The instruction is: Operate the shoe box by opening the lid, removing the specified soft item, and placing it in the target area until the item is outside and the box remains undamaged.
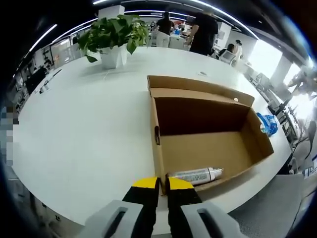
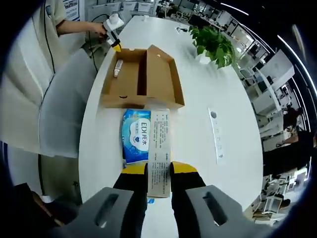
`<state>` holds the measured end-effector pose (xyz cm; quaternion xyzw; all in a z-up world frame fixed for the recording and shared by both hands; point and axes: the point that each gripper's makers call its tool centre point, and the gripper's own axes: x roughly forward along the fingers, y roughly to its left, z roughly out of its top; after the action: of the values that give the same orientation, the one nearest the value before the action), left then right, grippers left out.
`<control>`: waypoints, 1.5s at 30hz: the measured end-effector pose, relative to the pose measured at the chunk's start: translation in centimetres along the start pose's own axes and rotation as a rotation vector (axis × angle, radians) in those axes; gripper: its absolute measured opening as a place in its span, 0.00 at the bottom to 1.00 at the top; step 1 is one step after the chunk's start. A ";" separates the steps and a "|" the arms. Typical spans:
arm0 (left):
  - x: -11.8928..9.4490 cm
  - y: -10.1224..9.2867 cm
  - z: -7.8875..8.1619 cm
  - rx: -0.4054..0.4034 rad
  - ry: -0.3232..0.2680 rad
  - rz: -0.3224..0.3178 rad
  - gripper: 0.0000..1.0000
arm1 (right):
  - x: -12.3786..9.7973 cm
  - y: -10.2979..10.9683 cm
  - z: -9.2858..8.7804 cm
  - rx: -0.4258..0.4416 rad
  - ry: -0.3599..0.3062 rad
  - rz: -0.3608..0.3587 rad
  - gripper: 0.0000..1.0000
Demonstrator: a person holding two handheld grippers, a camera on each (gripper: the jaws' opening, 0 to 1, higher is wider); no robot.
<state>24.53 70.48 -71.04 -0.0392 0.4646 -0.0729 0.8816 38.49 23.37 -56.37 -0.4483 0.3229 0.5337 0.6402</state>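
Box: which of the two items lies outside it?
The blue wipes pack, on the table beside the box; the silver tube lies inside.

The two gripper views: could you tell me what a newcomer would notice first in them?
In the right gripper view, the right gripper pinches a blue wet-wipe pack by its long white label, on the white table outside the open shoe box. In the left gripper view, the left gripper sits closed at the box's near wall, beside a silver tube lying inside; a potted plant stands beyond.
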 end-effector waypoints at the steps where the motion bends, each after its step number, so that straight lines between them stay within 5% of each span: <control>1: 0.0 0.0 0.0 0.000 0.000 0.000 0.05 | 0.2 -0.1 -0.3 -0.001 0.004 -0.001 0.14; 20: 0.0 0.0 0.0 0.001 0.006 -0.004 0.05 | 5.5 -1.7 -7.4 -0.003 0.130 0.048 0.14; 45: 0.2 0.2 0.1 0.018 0.018 0.002 0.05 | 12.3 -1.7 -11.9 -0.017 0.224 0.138 0.15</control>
<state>24.74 70.62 -71.21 -0.0301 0.4720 -0.0769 0.8777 43.61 17.17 -71.57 -0.4872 0.4178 0.5258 0.5582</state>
